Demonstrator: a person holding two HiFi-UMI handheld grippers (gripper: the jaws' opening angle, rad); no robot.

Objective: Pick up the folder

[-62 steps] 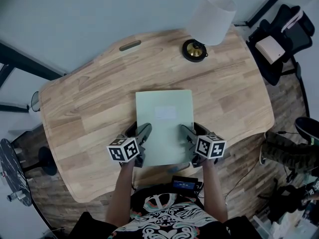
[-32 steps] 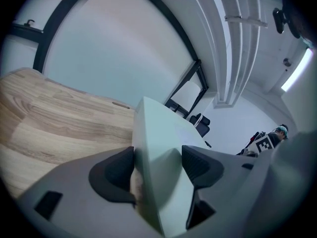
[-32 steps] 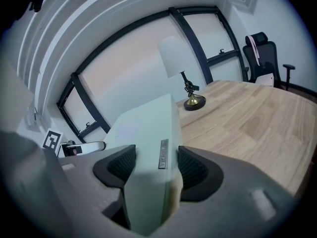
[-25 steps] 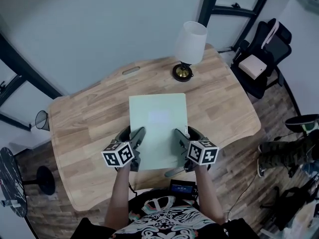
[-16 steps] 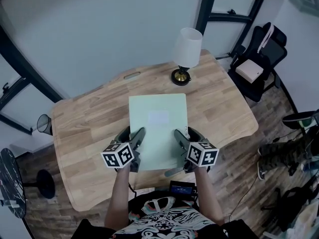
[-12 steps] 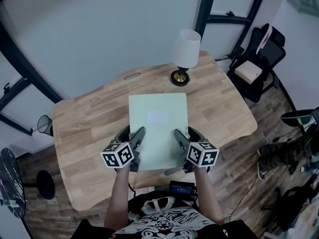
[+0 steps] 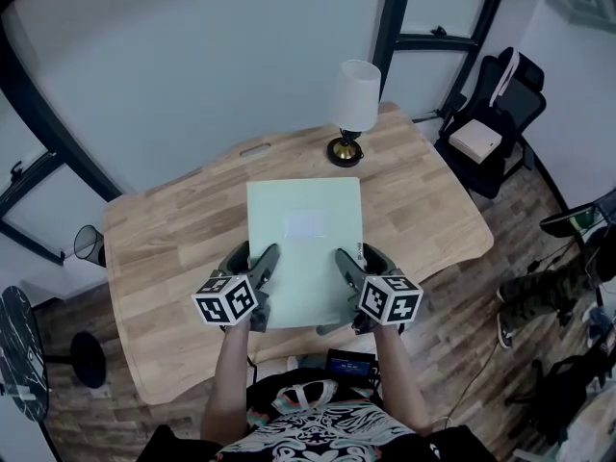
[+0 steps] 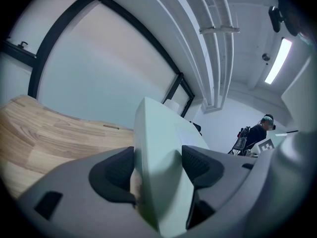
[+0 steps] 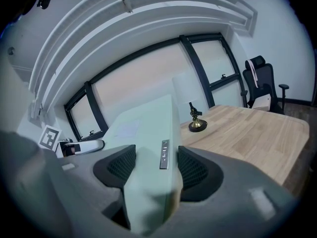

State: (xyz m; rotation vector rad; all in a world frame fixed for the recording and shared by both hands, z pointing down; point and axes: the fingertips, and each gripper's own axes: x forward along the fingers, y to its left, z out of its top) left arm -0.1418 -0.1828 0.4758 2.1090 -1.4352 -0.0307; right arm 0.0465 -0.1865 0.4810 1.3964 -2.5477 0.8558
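The pale green folder [image 7: 304, 243] is held flat above the wooden table [image 7: 173, 229], with a faint rectangular label on its cover. My left gripper [image 7: 262, 275] is shut on its near left edge and my right gripper [image 7: 346, 275] on its near right edge. In the left gripper view the folder [image 8: 157, 148] stands edge-on between the dark pads [image 8: 115, 170] of my left gripper [image 8: 158, 168]. The right gripper view shows the folder [image 9: 148, 143], with a small tab on its edge, pinched in my right gripper [image 9: 152, 170].
A white-shaded lamp [image 7: 354, 102] on a brass base stands at the table's far edge. A black chair [image 7: 486, 128] with a box on it is at the right. A small bin [image 7: 87, 245] and a round stool [image 7: 19, 354] are at the left. A person stands in the background of the left gripper view.
The folder has come up off the table in both grippers; the table now looks smaller and farther below. Both grippers have kept their hold on its near edges.
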